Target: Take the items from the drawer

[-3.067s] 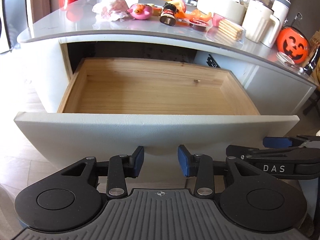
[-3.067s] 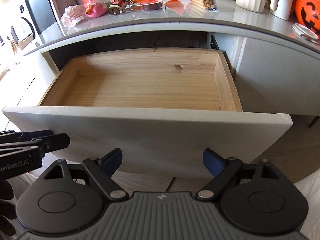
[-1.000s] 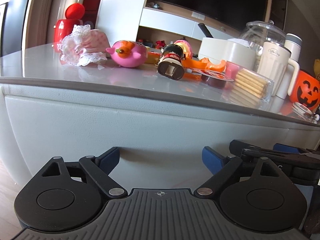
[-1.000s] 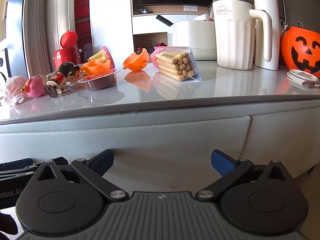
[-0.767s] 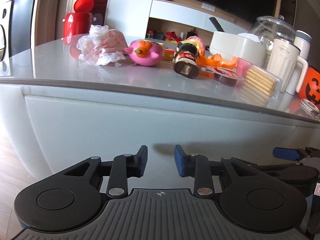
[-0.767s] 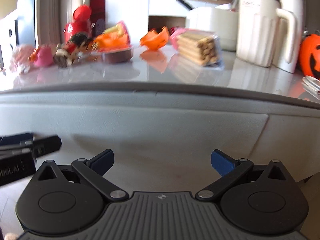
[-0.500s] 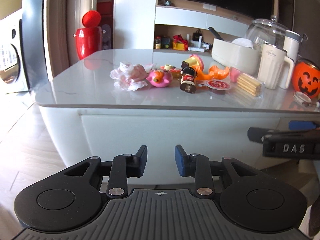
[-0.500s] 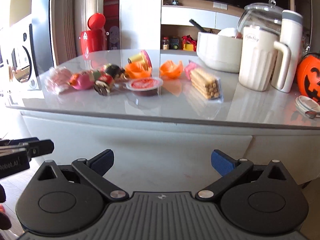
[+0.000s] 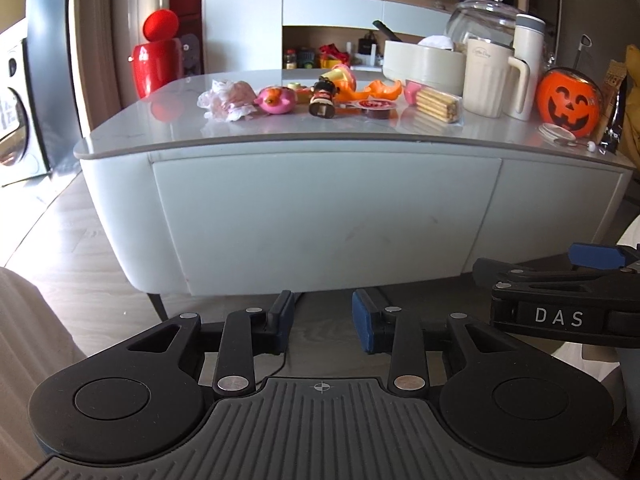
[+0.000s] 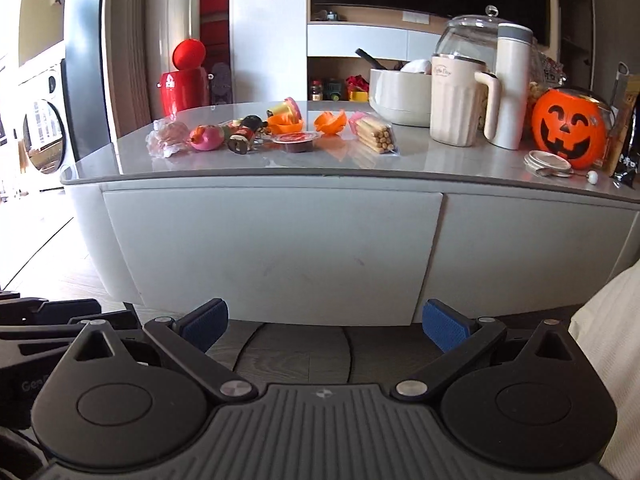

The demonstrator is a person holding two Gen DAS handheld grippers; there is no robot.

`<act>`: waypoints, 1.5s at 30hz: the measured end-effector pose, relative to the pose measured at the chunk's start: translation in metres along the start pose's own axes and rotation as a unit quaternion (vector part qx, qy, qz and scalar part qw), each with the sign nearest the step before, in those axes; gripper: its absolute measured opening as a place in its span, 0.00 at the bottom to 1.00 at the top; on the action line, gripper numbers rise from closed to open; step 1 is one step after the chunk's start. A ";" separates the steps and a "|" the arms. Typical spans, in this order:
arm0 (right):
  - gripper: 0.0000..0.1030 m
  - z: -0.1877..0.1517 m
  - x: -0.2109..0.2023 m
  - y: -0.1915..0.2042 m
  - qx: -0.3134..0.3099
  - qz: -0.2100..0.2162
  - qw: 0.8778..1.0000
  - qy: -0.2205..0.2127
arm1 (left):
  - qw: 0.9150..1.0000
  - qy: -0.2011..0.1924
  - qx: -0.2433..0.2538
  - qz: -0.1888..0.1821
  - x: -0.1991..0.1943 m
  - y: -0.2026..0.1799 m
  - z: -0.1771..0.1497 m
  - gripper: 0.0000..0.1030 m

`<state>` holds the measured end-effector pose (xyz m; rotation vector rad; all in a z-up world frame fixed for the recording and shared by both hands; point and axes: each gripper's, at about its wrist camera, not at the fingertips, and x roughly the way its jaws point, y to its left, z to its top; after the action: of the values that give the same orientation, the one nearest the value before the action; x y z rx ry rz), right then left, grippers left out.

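Straight ahead of the left wrist camera, at twelve o'clock, the drawer (image 9: 324, 216) sat flush in the pale cabinet, its plain white front closed under the grey countertop (image 9: 120, 132). On that top lay a row of small things: a crumpled pink wrapper (image 9: 230, 100), a pink toy (image 9: 277, 100), a little figure (image 9: 323, 98), a sealed cup (image 9: 376, 107) and a pack of biscuit sticks (image 9: 436, 105), with a cream jug (image 9: 490, 78) and a pumpkin bucket (image 9: 568, 106) toward two o'clock. The left gripper (image 9: 322, 322) was held low and level, well back from the cabinet, its jaws narrowed to a small gap with nothing between them. From the right wrist camera the same drawer front (image 10: 272, 252) showed closed at twelve o'clock, the items (image 10: 294, 136) spread above it and the bucket (image 10: 570, 128) at two o'clock. The right gripper (image 10: 324, 326) pointed at the cabinet from well back, jaws spread wide and empty; the other tool (image 10: 48, 320) lay at nine o'clock.
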<state>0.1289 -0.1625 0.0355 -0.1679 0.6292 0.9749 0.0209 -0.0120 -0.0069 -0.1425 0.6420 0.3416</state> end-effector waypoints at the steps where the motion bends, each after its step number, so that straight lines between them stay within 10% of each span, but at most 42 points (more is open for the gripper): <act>1: 1.00 0.000 0.003 -0.001 0.002 -0.001 1.000 0.008 | 1.000 -0.001 -0.002 0.000 0.000 0.000 0.000 0.36; 45: 1.00 -0.004 0.009 0.002 -0.009 0.016 1.000 0.009 | 1.000 -0.024 -0.008 0.002 -0.005 -0.001 -0.002 0.36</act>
<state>0.1294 -0.1571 0.0275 -0.1821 0.6411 1.0109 0.0168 -0.0143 -0.0054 -0.1480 0.5920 0.3537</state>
